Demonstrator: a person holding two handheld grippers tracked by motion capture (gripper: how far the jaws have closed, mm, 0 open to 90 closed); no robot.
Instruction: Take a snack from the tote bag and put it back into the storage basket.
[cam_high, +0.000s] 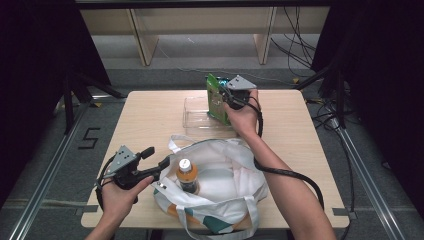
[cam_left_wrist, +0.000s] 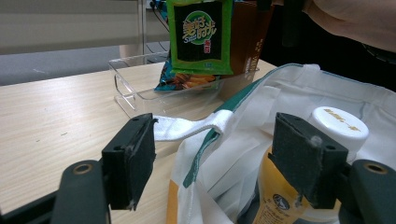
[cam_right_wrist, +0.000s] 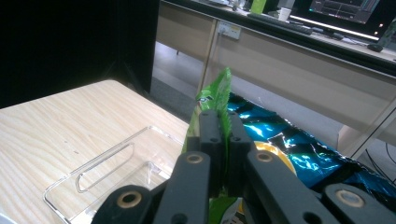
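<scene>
Wooden table (cam_high: 150, 115): your right gripper (cam_high: 226, 95) pinches the green snack bag (cam_high: 216, 97) above the clear tray (cam_high: 196, 117) at twelve o'clock. Carry it steadily to the white tote bag (cam_high: 225, 175) at six; your left gripper (cam_high: 156, 157) waits open.

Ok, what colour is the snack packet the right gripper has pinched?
Bright green packet with a black panel; clearest in the left gripper view.

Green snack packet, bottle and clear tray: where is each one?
green snack packet (cam_left_wrist: 201, 35): left gripper view, its printed front.
bottle (cam_high: 185, 166): high view, its white cap, inside the bag.
clear tray (cam_right_wrist: 105, 172): right gripper view, its near wall.
</scene>
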